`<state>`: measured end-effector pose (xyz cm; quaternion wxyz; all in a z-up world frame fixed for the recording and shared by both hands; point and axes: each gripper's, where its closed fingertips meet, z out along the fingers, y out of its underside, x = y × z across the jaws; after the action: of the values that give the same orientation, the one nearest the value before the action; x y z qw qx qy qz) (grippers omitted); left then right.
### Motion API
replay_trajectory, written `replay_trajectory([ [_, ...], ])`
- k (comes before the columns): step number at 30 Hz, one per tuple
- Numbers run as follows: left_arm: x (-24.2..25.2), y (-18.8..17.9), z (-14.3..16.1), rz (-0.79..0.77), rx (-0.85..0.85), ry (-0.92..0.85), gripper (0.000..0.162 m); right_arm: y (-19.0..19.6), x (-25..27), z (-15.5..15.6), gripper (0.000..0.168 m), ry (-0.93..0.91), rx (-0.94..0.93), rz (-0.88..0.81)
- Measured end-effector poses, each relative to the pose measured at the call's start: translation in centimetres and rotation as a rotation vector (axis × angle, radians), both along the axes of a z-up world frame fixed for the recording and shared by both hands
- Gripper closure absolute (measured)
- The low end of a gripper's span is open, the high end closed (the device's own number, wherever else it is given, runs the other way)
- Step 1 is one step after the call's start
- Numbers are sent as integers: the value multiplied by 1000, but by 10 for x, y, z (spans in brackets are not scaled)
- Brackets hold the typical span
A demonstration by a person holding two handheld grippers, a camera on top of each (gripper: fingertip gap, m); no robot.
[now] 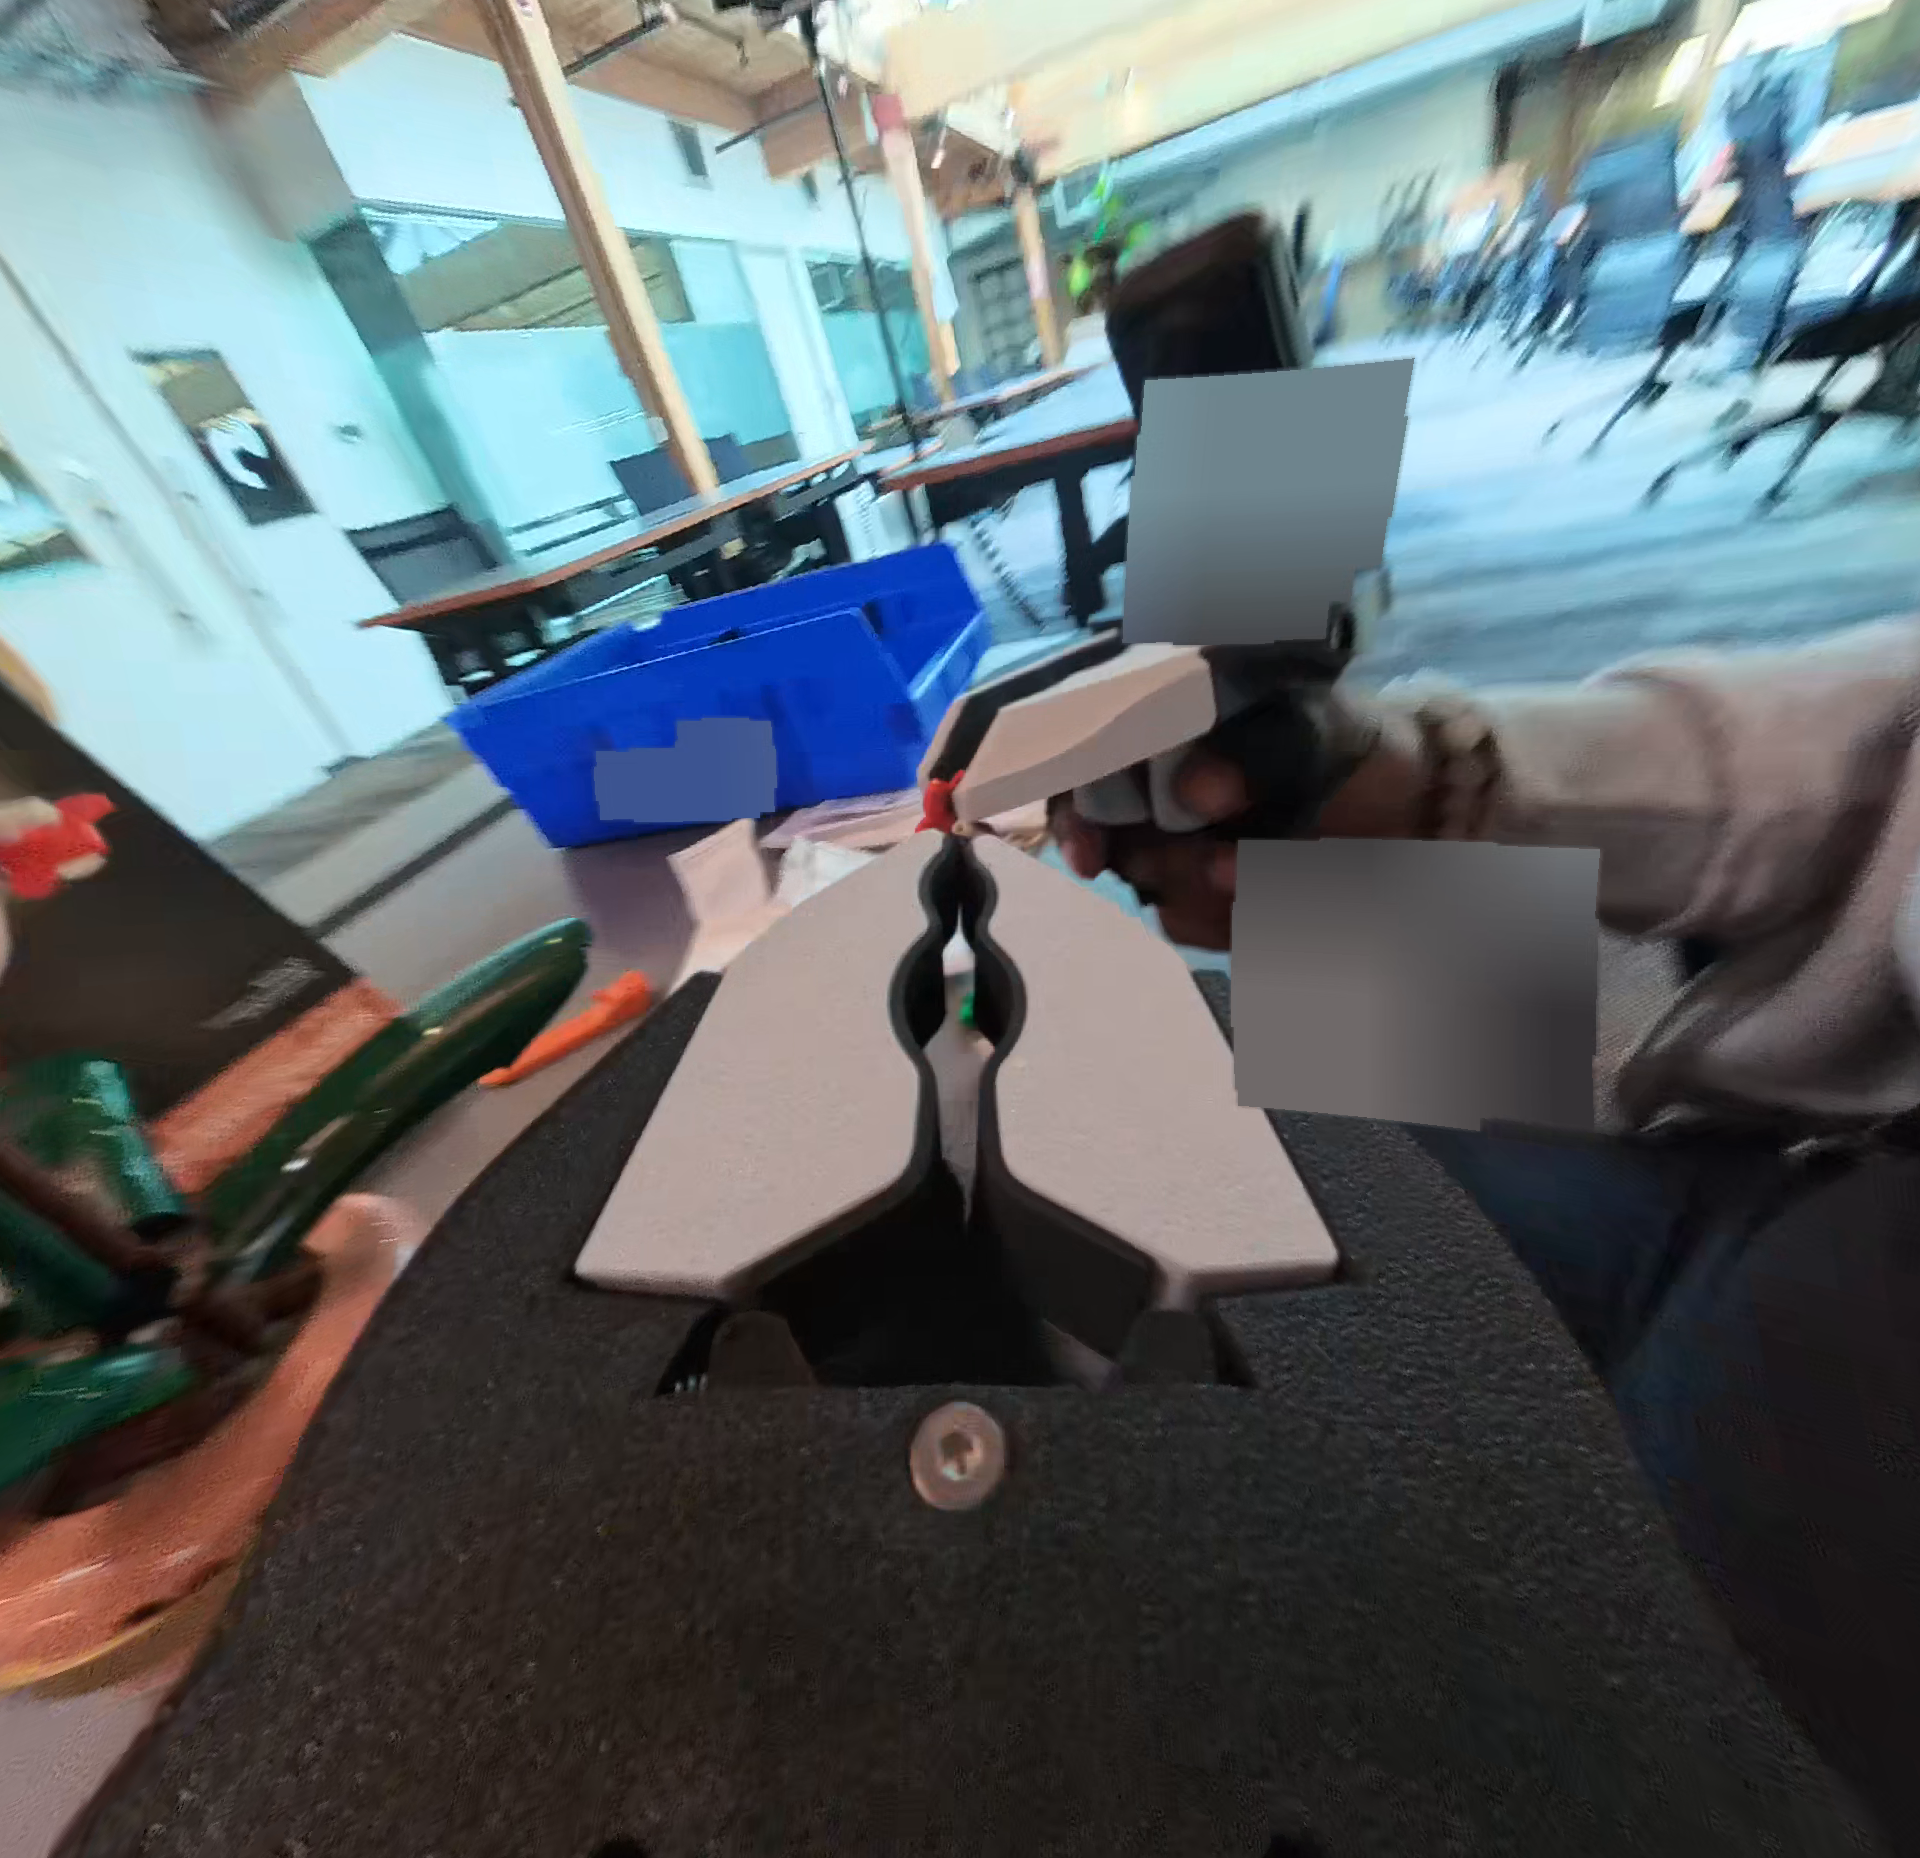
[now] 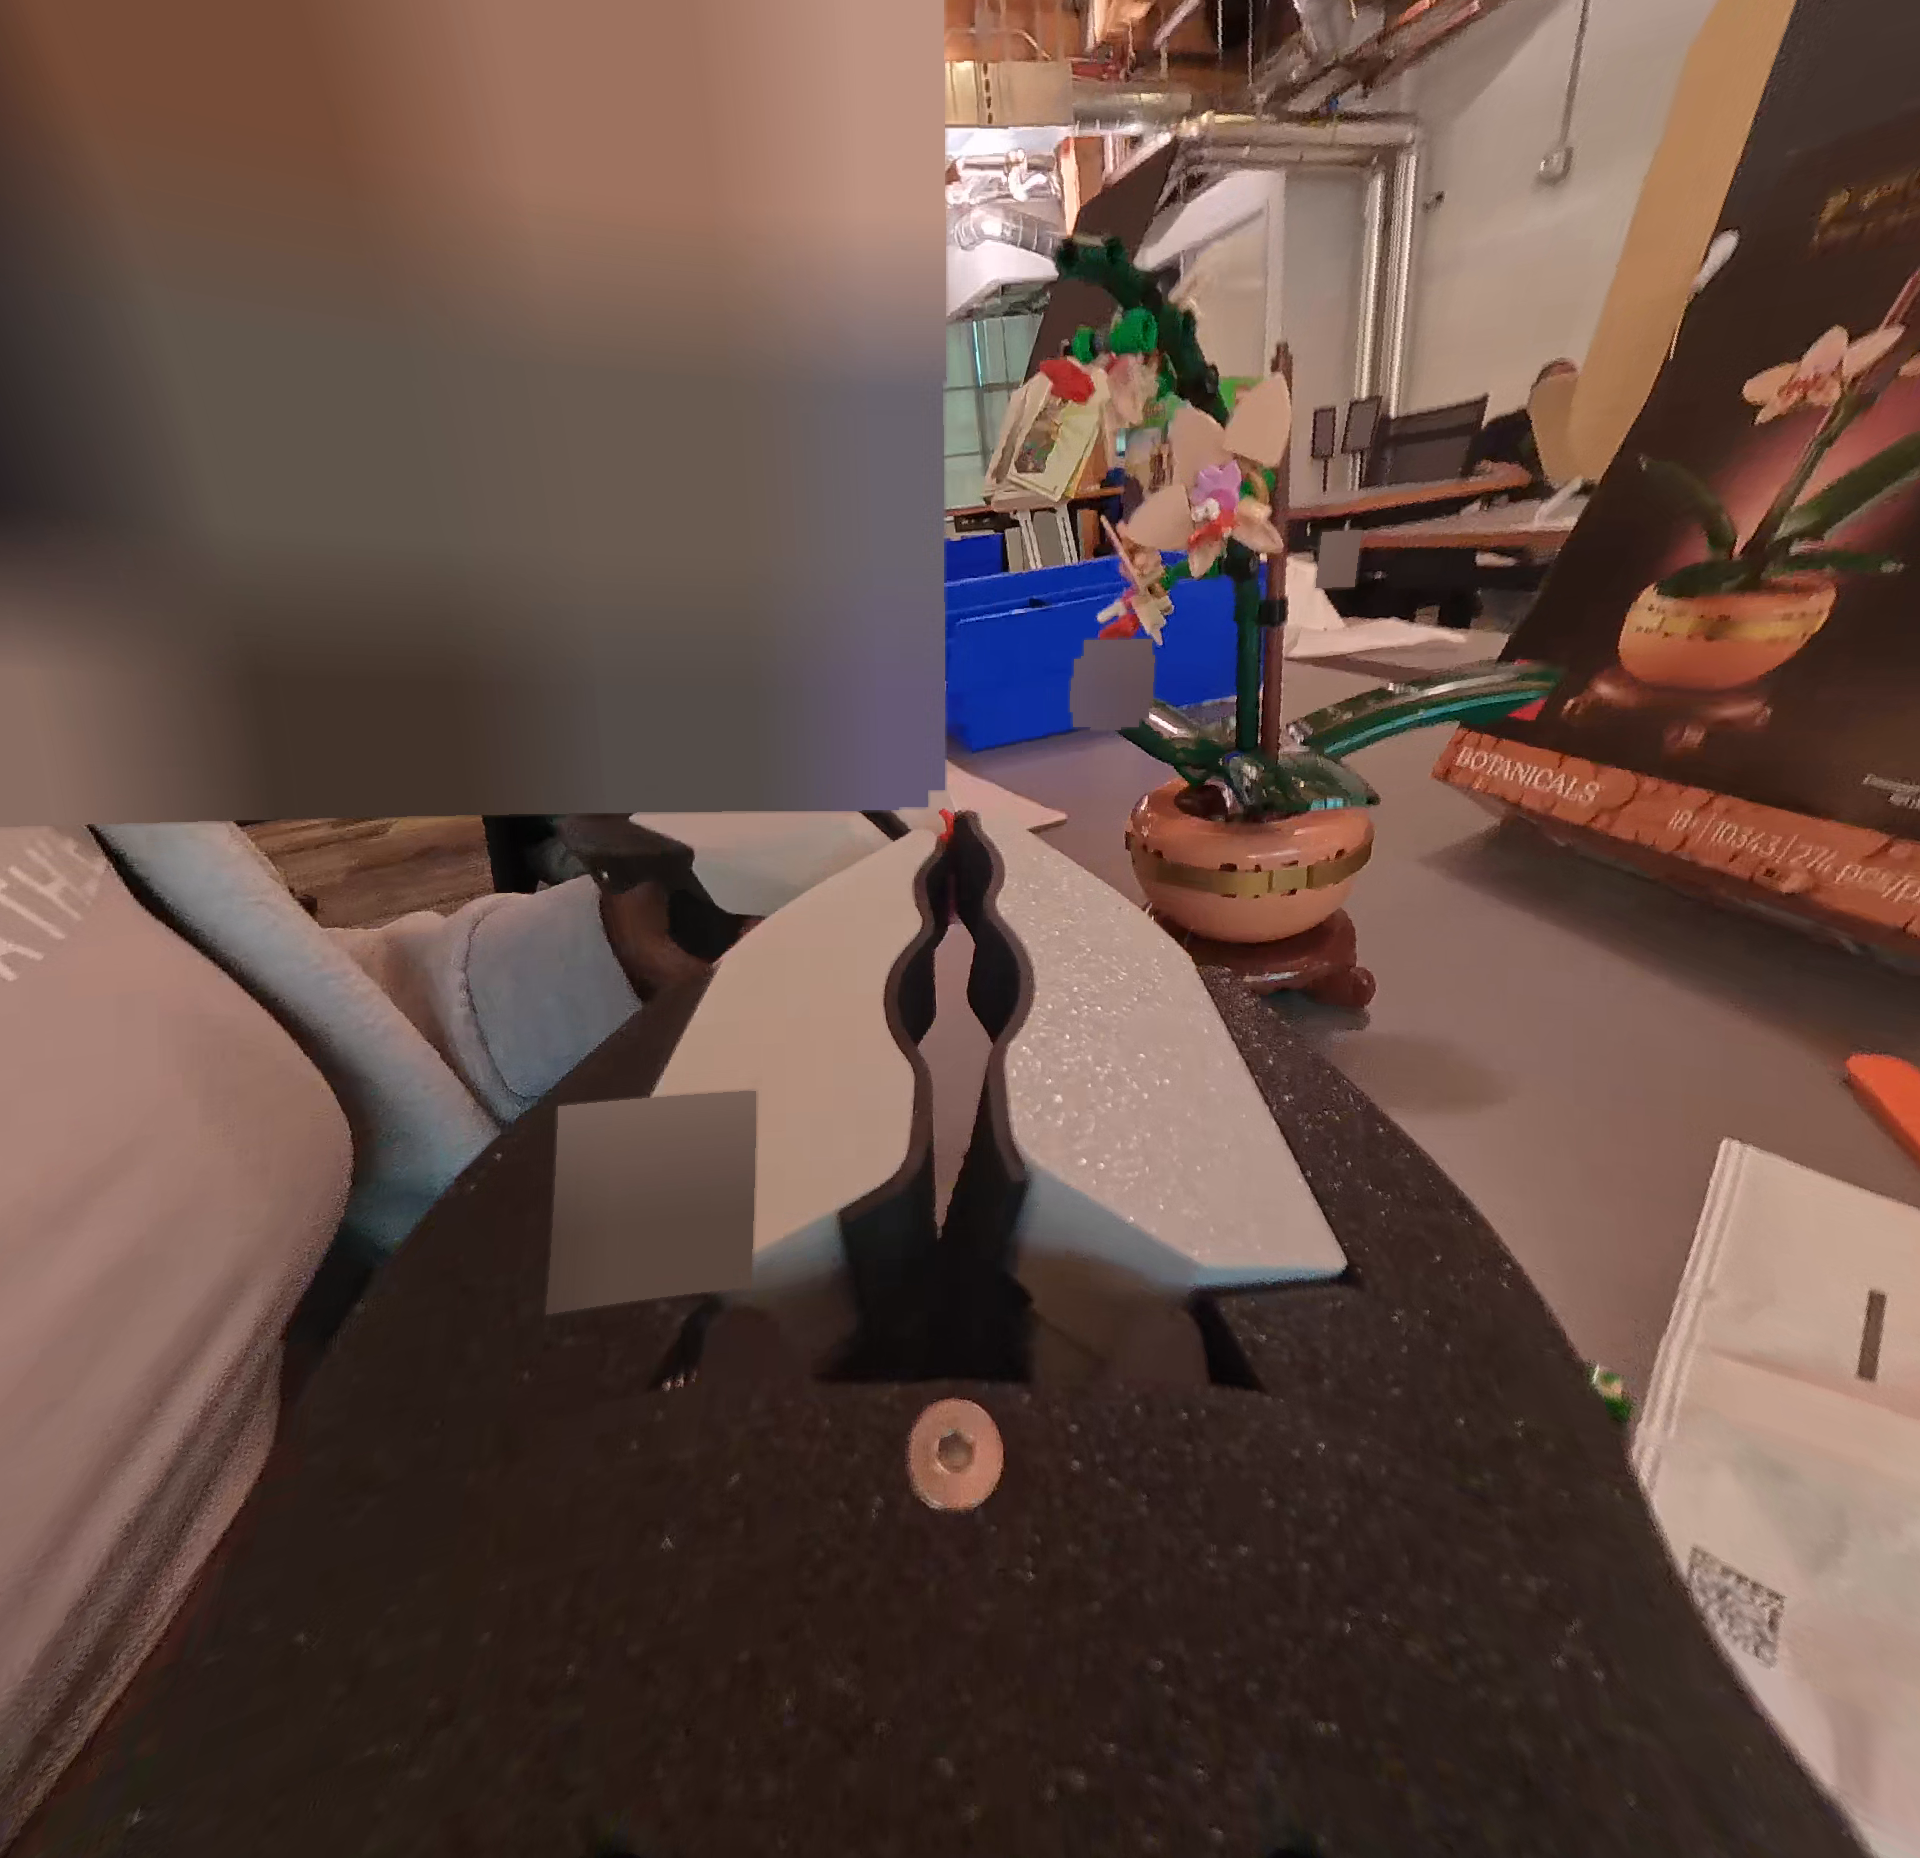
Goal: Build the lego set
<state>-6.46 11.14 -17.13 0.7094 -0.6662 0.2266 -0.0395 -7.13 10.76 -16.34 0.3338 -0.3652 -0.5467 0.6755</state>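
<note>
The part-built Lego orchid [image 2: 1226, 520] stands in its tan pot [image 2: 1247, 863] on the grey table, to the right of and beyond my right gripper [image 2: 956, 829]. My right gripper is shut on a small red piece [image 2: 943, 821] at its tips. In the left wrist view my left gripper [image 1: 954, 852] is shut, and its tips meet the red piece [image 1: 940, 806] that the right gripper [image 1: 951, 792] holds from the right. Whether the left tips pinch anything I cannot tell. The orchid's dark green leaves [image 1: 416, 1060] lie blurred at the left.
The set's box [image 2: 1714, 458] stands at the right. A blue bin [image 1: 727, 707] sits at the table's far side. An orange brick separator [image 1: 582, 1029] and white paper bags [image 2: 1818, 1445] lie on the table. A person's gloved hand [image 1: 1226, 780] holds the right gripper.
</note>
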Motion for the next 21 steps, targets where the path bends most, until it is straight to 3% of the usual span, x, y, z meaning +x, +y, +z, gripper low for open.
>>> replay_trajectory([
  [4,-2,2,-11,8,-64,-7,162,1,1,-11,168,-48,74,-5],
  [8,0,-2,-11,8,-17,123,148,4,-2,-17,168,-135,57,21],
  [21,-6,0,-23,130,-31,449,156,-2,-8,-26,168,-241,-51,89],
])
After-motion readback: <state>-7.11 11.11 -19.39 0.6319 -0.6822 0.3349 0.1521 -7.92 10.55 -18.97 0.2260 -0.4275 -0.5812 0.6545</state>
